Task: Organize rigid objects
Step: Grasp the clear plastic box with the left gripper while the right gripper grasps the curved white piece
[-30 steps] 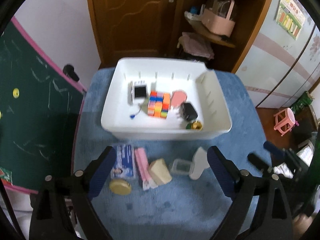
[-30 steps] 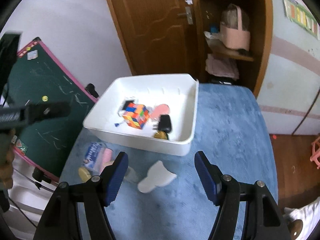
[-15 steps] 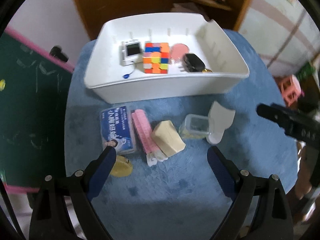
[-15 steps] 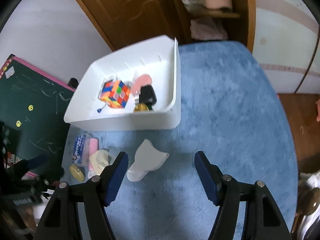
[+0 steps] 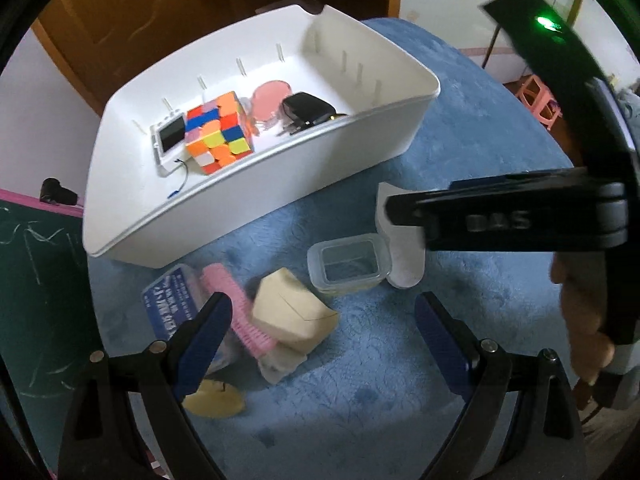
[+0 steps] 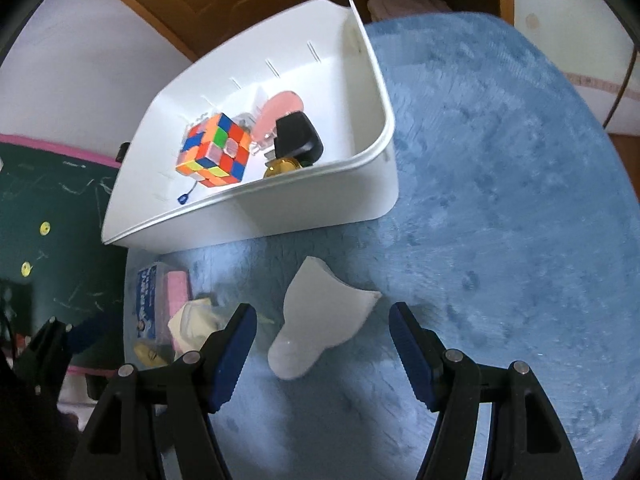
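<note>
A white bin (image 5: 132,216) (image 6: 320,200) on the blue rug holds a Rubik's cube (image 5: 218,138) (image 6: 214,150), a small screen device (image 5: 170,134), a pink disc (image 5: 272,96), a black charger (image 5: 306,110) and a gold item (image 6: 282,168). In front of it lie a blue card box (image 5: 170,302), pink brush (image 5: 236,312), beige box (image 5: 292,312), clear container (image 5: 348,266), white scoop-shaped piece (image 6: 320,320) and yellow disc (image 5: 214,400). My left gripper (image 5: 320,332) is open just above the beige box. My right gripper (image 6: 322,348) is open around the white piece.
A green chalkboard (image 5: 36,300) stands at the rug's left edge. A wooden door (image 5: 140,8) and shelves are behind the bin. The right gripper's body (image 5: 520,216) crosses the left wrist view at the right. A pink stool (image 5: 540,96) is far right.
Both grippers have moved down and closer to the loose objects. The left one now hangs over the beige box, and the right one has closed in on the white piece.
</note>
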{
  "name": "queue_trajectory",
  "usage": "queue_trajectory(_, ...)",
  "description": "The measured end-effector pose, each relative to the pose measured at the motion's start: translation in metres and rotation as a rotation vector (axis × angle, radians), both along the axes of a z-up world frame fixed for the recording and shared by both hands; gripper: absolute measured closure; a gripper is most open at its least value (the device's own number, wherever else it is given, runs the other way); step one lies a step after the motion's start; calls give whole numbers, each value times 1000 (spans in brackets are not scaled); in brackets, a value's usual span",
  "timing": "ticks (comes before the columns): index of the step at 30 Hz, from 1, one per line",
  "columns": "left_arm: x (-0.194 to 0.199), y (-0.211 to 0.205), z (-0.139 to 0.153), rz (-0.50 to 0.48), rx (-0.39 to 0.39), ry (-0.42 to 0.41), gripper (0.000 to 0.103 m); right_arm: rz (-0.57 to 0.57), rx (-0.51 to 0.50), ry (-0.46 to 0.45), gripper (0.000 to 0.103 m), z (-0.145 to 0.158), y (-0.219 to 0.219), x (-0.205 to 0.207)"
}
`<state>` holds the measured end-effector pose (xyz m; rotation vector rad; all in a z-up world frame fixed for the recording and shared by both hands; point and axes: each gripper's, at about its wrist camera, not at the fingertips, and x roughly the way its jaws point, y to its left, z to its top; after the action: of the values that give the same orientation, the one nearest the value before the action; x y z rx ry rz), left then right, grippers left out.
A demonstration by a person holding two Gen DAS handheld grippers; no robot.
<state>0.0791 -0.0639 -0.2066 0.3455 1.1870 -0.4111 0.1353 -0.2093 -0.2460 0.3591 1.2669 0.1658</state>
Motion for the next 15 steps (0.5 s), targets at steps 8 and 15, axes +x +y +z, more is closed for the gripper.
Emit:
queue_trajectory(8,6,5,-9,22,-16,9,9,-48,-82,85,33,-27,19,15)
queue_trajectory(15,11,14,-11,59,-64,29,9,-63,-204,108,39,-36,38,25)
